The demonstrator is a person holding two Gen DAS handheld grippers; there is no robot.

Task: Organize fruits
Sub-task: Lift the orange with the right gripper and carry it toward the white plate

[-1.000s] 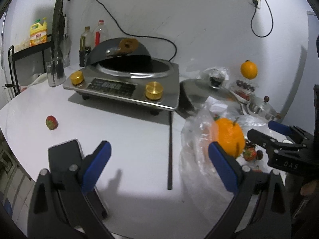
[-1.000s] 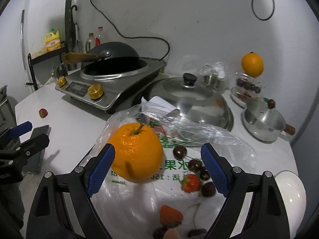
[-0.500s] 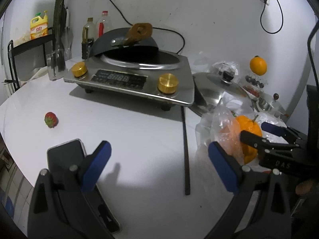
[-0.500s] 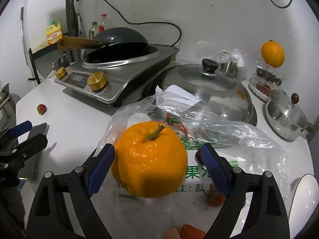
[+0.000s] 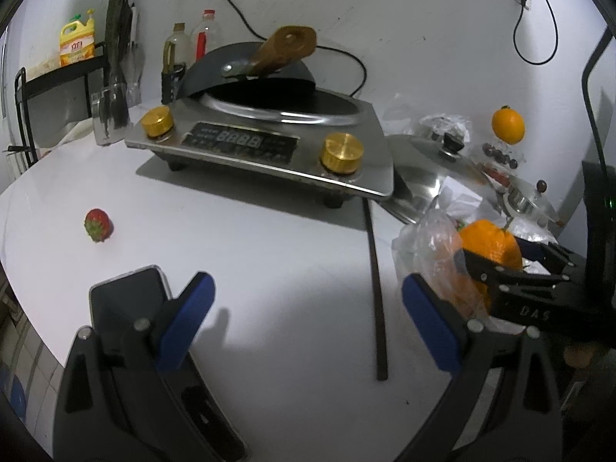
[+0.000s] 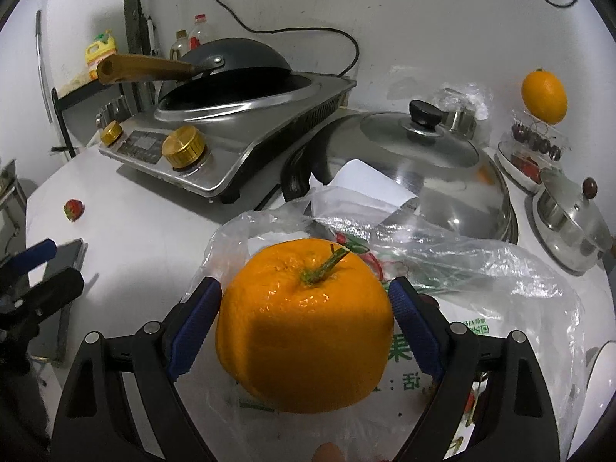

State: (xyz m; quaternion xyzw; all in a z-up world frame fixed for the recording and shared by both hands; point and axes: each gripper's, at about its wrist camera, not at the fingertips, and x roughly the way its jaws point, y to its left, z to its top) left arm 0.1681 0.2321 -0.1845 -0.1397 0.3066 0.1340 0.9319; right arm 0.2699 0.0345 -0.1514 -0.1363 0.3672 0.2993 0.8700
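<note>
A big orange [image 6: 304, 327] with a green stem sits on a clear plastic bag [image 6: 481, 269]. My right gripper [image 6: 304, 312] is shut on it, with a blue pad pressed against each side. In the left wrist view the same orange [image 5: 489, 246] shows between the right gripper's dark fingers [image 5: 496, 269]. My left gripper [image 5: 304, 308] hangs open over bare white table, holding nothing. A lone strawberry [image 5: 99, 225] lies at the table's left. A second orange [image 6: 544, 96] rests on top of a stand with cherries [image 6: 535, 140] below it.
An induction cooker [image 5: 269, 146] with a wok stands at the back. A large steel lid [image 6: 415, 146] and a small lidded pot [image 6: 569, 223] are to the right. A phone [image 5: 123, 296] lies under my left finger. A black strip [image 5: 375, 269] runs across the table.
My right gripper moved forward around the orange and its pads closed onto the fruit's sides. The left gripper drifted towards the cooker, staying open.
</note>
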